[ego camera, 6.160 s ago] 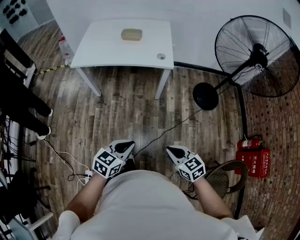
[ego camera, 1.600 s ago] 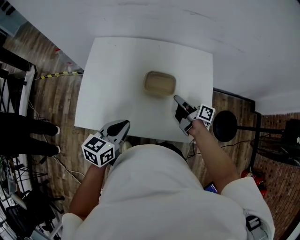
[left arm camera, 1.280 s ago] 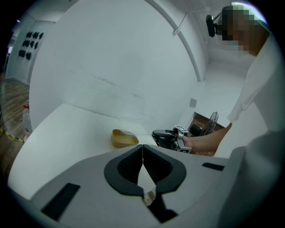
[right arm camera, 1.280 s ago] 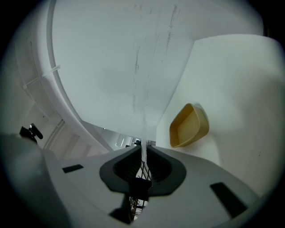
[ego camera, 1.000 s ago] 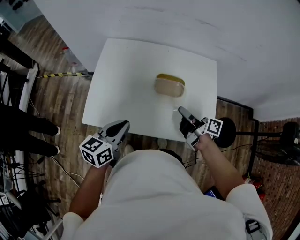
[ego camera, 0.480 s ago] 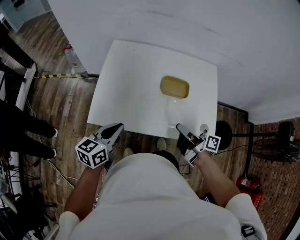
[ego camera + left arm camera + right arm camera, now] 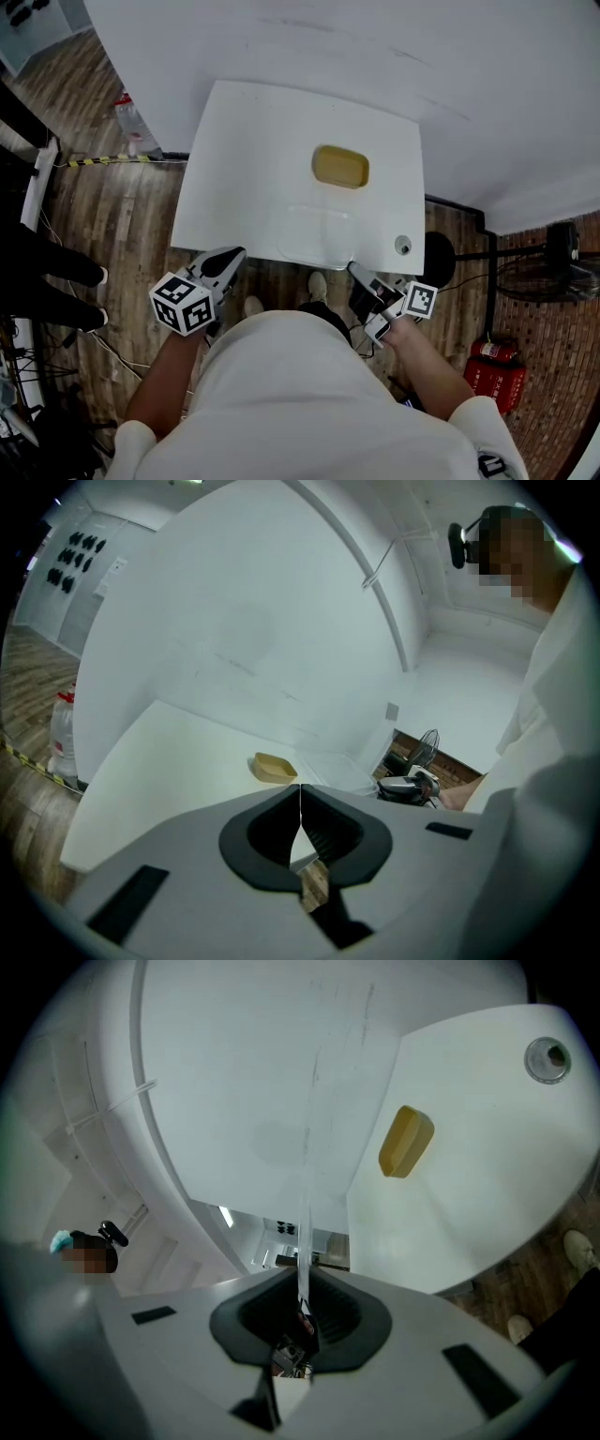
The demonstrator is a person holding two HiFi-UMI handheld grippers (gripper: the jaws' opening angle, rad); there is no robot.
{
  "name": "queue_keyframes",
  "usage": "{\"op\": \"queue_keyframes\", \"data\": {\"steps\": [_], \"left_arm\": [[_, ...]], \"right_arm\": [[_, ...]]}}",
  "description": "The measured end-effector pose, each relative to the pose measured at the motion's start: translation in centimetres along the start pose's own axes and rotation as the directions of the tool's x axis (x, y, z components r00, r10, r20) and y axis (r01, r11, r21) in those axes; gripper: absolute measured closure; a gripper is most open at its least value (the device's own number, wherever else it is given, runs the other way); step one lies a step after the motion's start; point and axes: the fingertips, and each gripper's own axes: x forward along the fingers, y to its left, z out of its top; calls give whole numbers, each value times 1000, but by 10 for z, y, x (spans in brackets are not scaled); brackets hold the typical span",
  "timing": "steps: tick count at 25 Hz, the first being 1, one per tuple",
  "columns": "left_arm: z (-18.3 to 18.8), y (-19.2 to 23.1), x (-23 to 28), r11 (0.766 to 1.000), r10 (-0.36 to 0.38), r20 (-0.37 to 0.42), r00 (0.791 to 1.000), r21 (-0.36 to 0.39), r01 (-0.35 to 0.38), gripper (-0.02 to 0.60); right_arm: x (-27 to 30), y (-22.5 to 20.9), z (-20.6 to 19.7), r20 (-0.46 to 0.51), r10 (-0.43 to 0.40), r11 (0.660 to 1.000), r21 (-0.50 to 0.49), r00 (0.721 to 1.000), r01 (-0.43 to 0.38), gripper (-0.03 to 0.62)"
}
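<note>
The right gripper (image 7: 356,271) pinches a clear sheet (image 7: 303,1213), seen edge-on in its own view only; the left gripper (image 7: 232,255) is closed, empty.

The tray (image 7: 340,167) is mustard yellow, the table (image 7: 246,192) plain white (the floor (image 7: 103,197) streaked brown-grey wood grain).

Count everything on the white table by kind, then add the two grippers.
tan dish: 1
clear sheet: 1
round metal fitting: 1
grippers: 2 (left gripper, right gripper)
Total: 5
</note>
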Motion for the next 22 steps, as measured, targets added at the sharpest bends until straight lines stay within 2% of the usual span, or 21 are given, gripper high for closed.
{"op": "queue_keyframes", "data": {"steps": [6, 22], "left_arm": [[-5, -1, -6, 1000, -14, -5, 1000, 7, 14, 563], [-13, 10, -24, 1000, 12, -1, 1000, -4, -12, 563]], "right_arm": [[-4, 4, -9, 12, 4, 1000, -11, 1000, -4, 551], [13, 10, -17, -21, 25, 999, -39, 999, -25, 553]]}}
